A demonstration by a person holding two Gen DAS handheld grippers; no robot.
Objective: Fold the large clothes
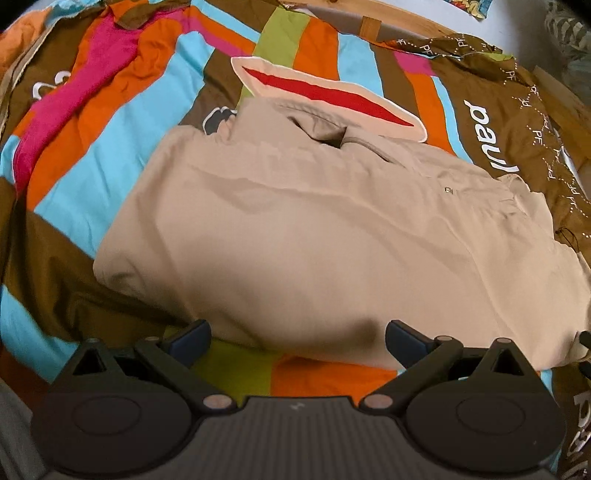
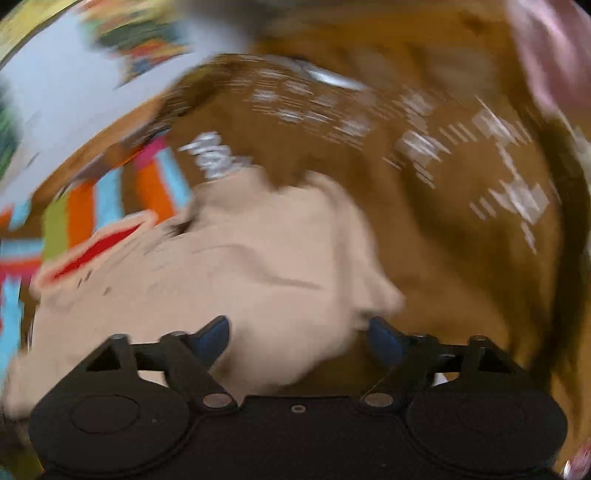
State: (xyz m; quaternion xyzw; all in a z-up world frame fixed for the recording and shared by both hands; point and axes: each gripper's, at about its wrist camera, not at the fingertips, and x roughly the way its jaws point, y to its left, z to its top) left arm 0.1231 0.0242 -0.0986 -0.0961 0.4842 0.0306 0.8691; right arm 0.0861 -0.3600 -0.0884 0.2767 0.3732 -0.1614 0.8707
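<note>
On the bed: one beige garment [image 1: 314, 229], spread over a striped multicolour bedcover [image 1: 110, 122], collar end away from the left camera, near hem toward it.
Garment state: already doubled into a rough rectangle, judging by its thick left edge; a small dark label shows on the upper right panel; folding appears partly done.
Bedcover: serves as the work surface, broad and soft; brown lettered border runs along the right side.
Left tongs [image 1: 297, 338]: spread wide, holding nothing, poised just over the near hem, likely placed there to take that edge for another fold.
Right tongs [image 2: 298, 332]: spread wide, nothing gripped; a bunched corner of the garment [image 2: 236, 280] lies between and beyond the fingers, contact not determinable.
Right view: heavily blurred, details unreliable.
Background: wooden frame [image 1: 406, 22] beyond the bedcover's far edge.
</note>
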